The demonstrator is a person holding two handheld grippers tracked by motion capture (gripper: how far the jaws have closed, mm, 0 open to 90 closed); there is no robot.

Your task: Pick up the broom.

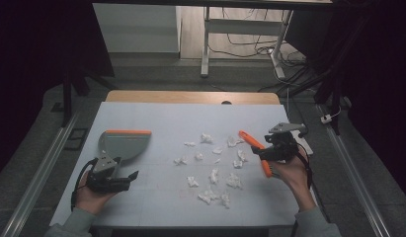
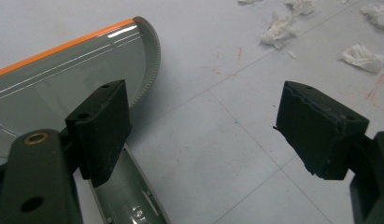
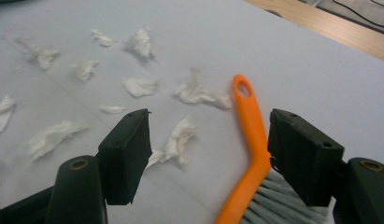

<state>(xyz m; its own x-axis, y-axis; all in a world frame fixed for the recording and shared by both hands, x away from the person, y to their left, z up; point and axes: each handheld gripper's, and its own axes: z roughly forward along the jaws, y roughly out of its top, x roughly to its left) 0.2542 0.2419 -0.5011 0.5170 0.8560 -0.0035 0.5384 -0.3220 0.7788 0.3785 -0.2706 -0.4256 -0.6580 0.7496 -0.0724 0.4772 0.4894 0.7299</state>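
Brush (image 3: pixel 249 135) between spread right tongs (image 3: pixel 217 149) — no readable writing.

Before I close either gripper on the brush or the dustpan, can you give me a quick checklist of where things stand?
1. Right gripper open: ok, jaws wide apart.
2. Brush between the right jaws: ok, the orange handle lies close to the right-hand jaw, not yet gripped.
3. Left gripper open: ok.
4. Dustpan lined up for the left gripper: not ok, its handle sits under the left-hand jaw, not between the jaws.
5. Paper scraps gathered: not ok, scattered over the table between dustpan and brush.
6. Dustpan's orange lip faces the scraps: not ok, it faces the far edge.
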